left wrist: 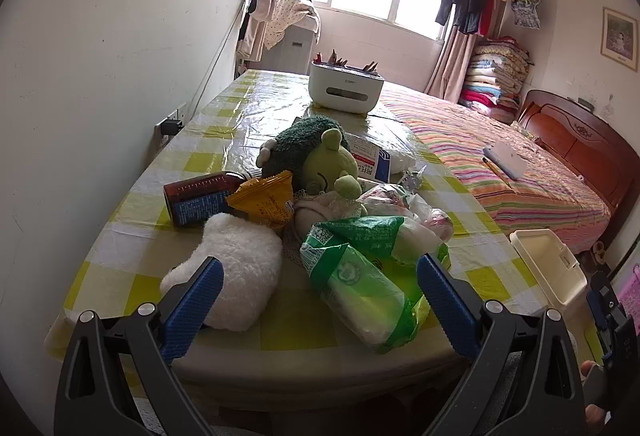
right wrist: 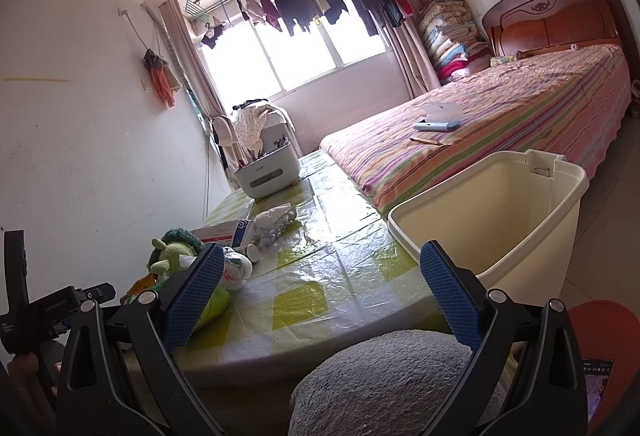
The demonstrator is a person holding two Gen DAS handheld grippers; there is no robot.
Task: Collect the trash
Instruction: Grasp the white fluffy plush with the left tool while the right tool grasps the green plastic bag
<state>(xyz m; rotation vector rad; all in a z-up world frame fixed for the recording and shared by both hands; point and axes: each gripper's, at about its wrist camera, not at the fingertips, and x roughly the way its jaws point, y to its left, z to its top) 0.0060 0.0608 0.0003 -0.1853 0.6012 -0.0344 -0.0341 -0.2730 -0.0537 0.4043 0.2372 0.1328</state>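
Both grippers spread wide and empty: left gripper poised over the near edge of the worktop, right gripper held off the same edge, facing the cream bin standing on the floor just beside the worktop's right corner. Trash heaped near the front: green plastic bag lying between the left jaws, orange snack wrapper and brown bottle behind it, crumpled clear wrap to the right, medicine box further back. Mixed into the same heap: green plush toy and white fluffy item, the latter touching the left finger. Nothing yet in the bin as far as visible. Risks, as judged: closing on the bag likely to catch the white fluffy item alongside; thin film liable to slip from the pads or trail loose contents; dragging the bag liable to roll the bottle toward the edge; plush toy liable to be mistaken for trash; bin mouth off the worktop, so a short release liable to drop trash on the floor.
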